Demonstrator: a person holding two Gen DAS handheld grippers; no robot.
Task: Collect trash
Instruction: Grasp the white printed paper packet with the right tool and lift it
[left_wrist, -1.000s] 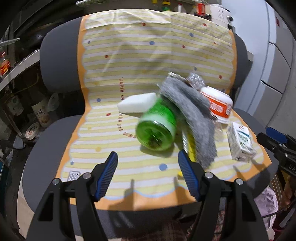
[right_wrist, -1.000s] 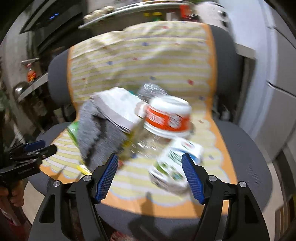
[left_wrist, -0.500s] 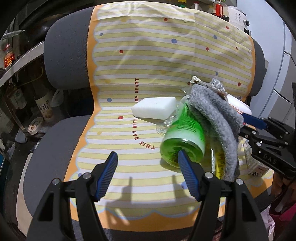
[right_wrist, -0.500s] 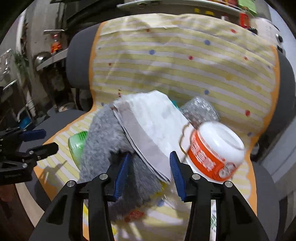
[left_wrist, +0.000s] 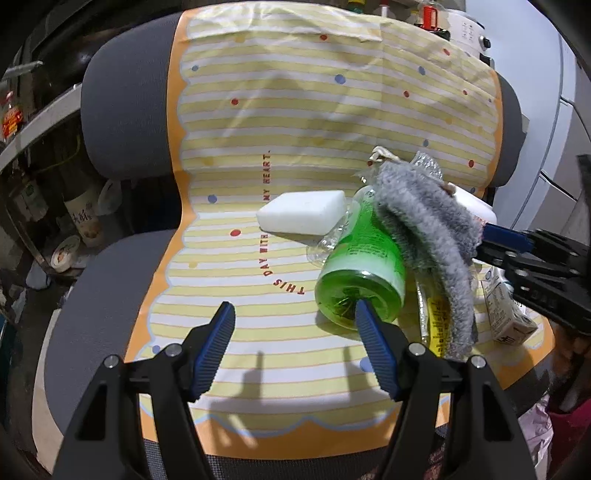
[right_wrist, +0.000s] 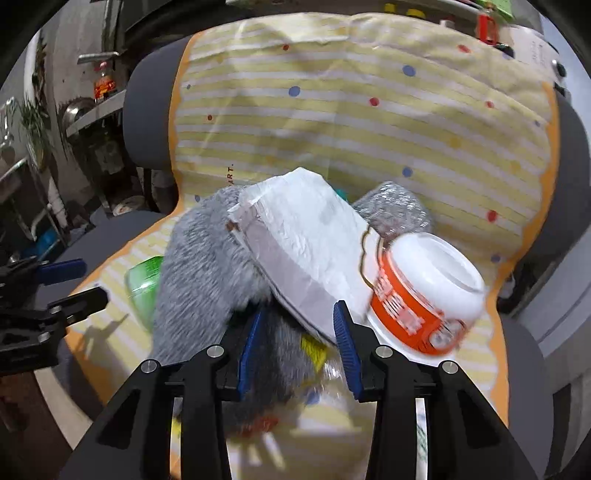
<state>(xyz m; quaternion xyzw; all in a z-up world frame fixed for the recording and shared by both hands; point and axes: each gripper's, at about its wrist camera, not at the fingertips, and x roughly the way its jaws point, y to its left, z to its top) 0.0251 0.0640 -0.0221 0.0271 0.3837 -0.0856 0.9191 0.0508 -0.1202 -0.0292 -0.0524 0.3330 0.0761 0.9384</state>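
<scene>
A trash pile lies on the right of the chair seat: a green bottle (left_wrist: 364, 266) on its side, a grey fuzzy cloth (left_wrist: 424, 229) draped over it, a white foam block (left_wrist: 303, 216), a white-and-orange bowl (right_wrist: 424, 291), a small carton (left_wrist: 506, 314) and crumpled foil (right_wrist: 395, 206). A white paper wrapper (right_wrist: 306, 236) rests on the cloth (right_wrist: 199, 258). My right gripper (right_wrist: 297, 325) is closing, with the cloth and the wrapper's lower edge between its jaws. My left gripper (left_wrist: 294, 314) hangs open over the bare seat cover, its right finger in front of the bottle's base.
The grey office chair (left_wrist: 122, 110) wears a yellow-striped cover (left_wrist: 295, 110) with an orange border. Cluttered shelves with bottles and jars stand to the left (left_wrist: 22, 122). White cabinet fronts (left_wrist: 554, 147) rise on the right. A yellow wrapper (left_wrist: 437, 317) lies under the cloth.
My right gripper swung left from over the carton to the grey cloth, and its jaws narrowed. My left gripper shifted left, so the green bottle now sits by its right finger.
</scene>
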